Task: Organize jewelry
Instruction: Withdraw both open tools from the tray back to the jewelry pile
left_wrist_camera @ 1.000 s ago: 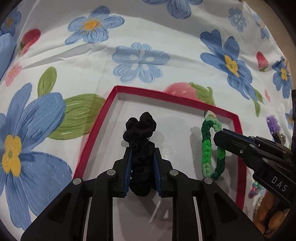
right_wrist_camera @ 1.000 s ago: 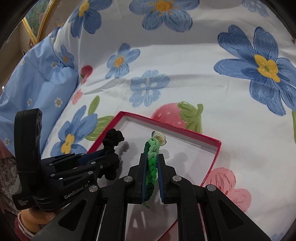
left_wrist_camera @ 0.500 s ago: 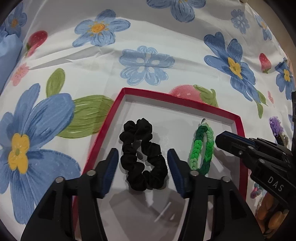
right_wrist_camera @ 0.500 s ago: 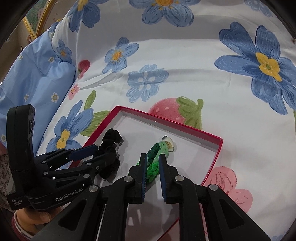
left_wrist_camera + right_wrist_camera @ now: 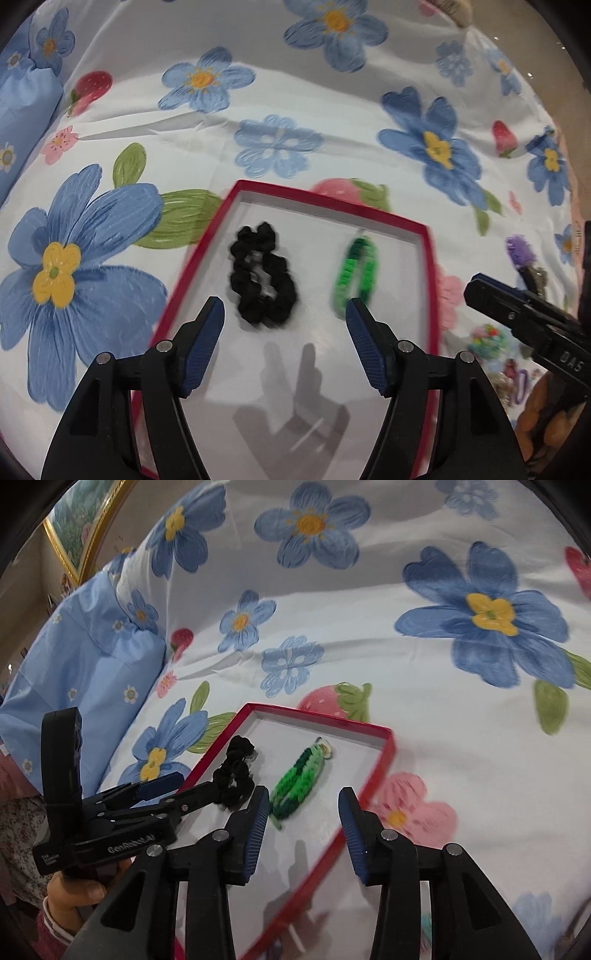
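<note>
A shallow red-rimmed box [image 5: 428,258] with a white floor is seen lying on a flowered bedspread [image 5: 277,110], and two pieces are already laid inside it. A black scrunchie [image 5: 262,275] lies flat in the left half of the box, and a green braided bracelet [image 5: 356,273] lies to its right, apart from it and short of the right rim. Neither piece is gripped.

The left gripper [image 5: 286,339] is held above the near part of the box with its jaws opening; its blue pads [image 5: 205,345] stand wide apart, and nothing is pressed between them, the scrunchie lying just beyond the tips. The right gripper [image 5: 303,825] is likewise seen with its jaws opening and nothing clamped; the bracelet lies on the box floor just past its left finger.

So the placing of these two pieces appears to be done. More remains, as far as can be judged: to the right of the box, outside it, a small heap of jewelry [image 5: 495,354] is visible on the bedspread, with a purple piece [image 5: 519,251] farther off. What these pieces are cannot be told, since they are blurred and partly hidden behind the right gripper. They are probably to be fetched next and set in the free space of the box.
</note>
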`<move>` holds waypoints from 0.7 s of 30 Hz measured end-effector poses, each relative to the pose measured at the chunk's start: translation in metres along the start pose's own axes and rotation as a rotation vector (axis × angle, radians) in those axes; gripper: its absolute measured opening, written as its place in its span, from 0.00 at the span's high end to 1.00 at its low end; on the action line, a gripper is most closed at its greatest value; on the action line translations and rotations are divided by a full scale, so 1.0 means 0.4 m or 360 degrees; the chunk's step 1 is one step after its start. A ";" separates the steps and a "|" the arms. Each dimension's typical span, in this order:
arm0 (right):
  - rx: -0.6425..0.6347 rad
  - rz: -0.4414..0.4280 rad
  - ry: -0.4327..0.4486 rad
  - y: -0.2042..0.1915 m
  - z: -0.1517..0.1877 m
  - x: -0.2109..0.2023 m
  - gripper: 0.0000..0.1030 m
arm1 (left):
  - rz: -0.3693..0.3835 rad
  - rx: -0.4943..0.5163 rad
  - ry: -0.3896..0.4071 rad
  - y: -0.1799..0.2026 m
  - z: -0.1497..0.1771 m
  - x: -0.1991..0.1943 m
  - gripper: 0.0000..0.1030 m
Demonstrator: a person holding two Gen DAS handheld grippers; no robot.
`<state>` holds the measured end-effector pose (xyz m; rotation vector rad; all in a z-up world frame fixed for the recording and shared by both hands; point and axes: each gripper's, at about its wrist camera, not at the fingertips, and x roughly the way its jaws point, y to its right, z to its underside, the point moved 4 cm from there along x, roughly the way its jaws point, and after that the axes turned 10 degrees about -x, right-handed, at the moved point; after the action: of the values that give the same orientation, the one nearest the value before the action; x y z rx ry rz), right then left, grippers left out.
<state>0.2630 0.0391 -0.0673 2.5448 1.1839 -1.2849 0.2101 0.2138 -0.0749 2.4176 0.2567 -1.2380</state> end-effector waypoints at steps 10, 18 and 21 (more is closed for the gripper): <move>0.0086 0.0077 0.0109 0.055 0.088 -0.174 0.59 | 0.0177 0.0056 0.0009 0.117 0.087 -0.096 0.31; 0.0169 0.0196 0.0144 0.130 0.185 -0.295 0.57 | 0.0267 0.0130 -0.0043 0.198 0.158 -0.120 0.30; 0.0214 0.0244 0.0148 0.163 0.223 -0.334 0.57 | 0.0285 0.0170 -0.0065 0.233 0.183 -0.121 0.30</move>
<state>0.1982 -0.1208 -0.0488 2.7560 0.9237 -1.2648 0.1597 0.0992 -0.0485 2.4397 -0.0385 -1.2467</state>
